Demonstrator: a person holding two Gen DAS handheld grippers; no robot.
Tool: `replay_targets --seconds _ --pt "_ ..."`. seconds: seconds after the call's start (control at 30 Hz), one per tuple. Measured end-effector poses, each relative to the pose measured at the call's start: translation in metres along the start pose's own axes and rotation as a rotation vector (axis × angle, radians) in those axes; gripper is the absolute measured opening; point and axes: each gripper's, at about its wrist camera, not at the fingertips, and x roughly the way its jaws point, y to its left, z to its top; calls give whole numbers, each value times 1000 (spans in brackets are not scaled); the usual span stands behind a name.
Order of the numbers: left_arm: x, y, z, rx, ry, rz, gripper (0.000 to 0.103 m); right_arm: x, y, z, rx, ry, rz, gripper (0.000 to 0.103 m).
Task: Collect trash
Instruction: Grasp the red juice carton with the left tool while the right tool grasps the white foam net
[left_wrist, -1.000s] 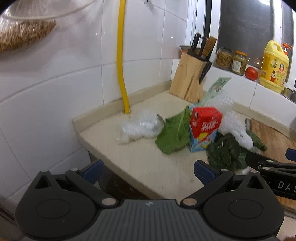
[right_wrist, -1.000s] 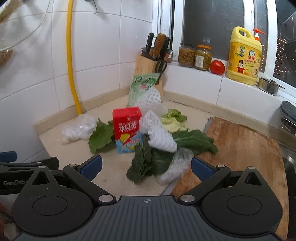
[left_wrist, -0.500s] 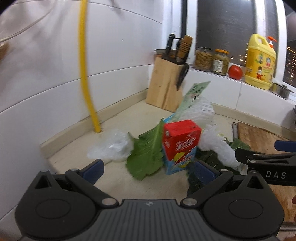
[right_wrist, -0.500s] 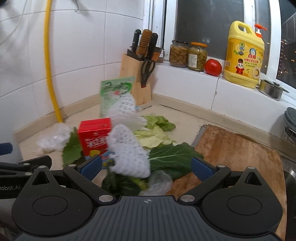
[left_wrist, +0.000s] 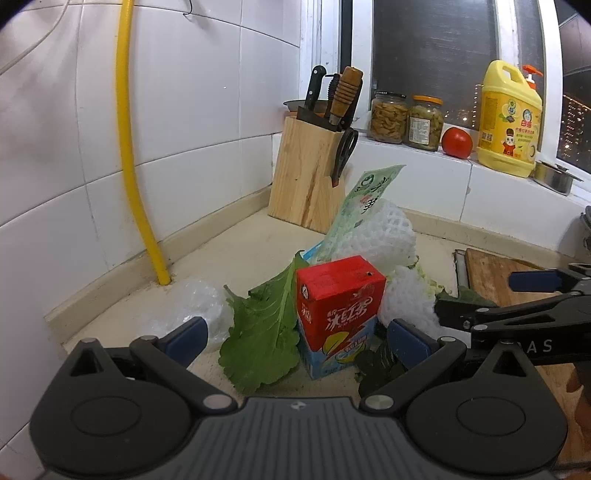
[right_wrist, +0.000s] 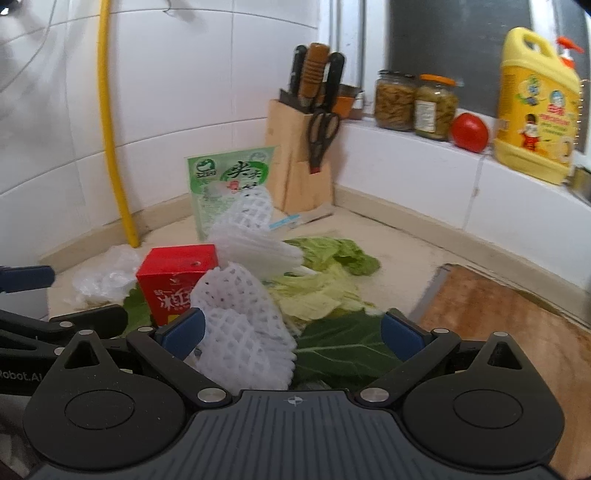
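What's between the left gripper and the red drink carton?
Nothing visible. The left gripper is open and the red drink carton stands straight ahead between its fingers; a green leaf leans against the carton's left side.

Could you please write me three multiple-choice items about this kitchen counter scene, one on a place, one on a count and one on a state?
1. Where does the red drink carton stand?
A. on the windowsill
B. on the counter among the leaves and white foam nets
C. on the chopping board

2. How many glass jars stand on the windowsill?
A. two
B. four
C. none

3. How is the left gripper?
A. shut on the carton
B. shut on a leaf
C. open, holding nothing

Answers:
1 B, the carton stands on the counter with a green leaf beside it and a foam net on its other side.
2 A, two jars stand side by side next to the tomato.
3 C, its blue fingers stand wide apart, with the carton ahead of them.
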Motion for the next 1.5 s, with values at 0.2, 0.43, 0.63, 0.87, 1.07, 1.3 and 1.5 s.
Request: replay_targets --seconds 0.2,0.43,0.63,0.87,1.07,1.3,1.5 --pt "2 5 2 -8 -9 -34 100 14 0 2 -33 33 84 97" --pt "12 19 4 -99 1 -68 100 32 7 -3 -67 111 170 78" --pt "23 13 6 -88 11 -85 100 44 -6 -1 6 169 215 57" --pt "45 1 11 -51 40 -122 100 39 -30 3 108 190 277 39" --pt "66 -11 17 -2 47 -156 100 31 -44 5 155 179 264 36" --pt "91 -14 19 28 75 -165 100 31 -49 1 170 197 236 35" --pt "105 -8 22 -77 102 -179 100 34 -51 -3 166 209 219 38"
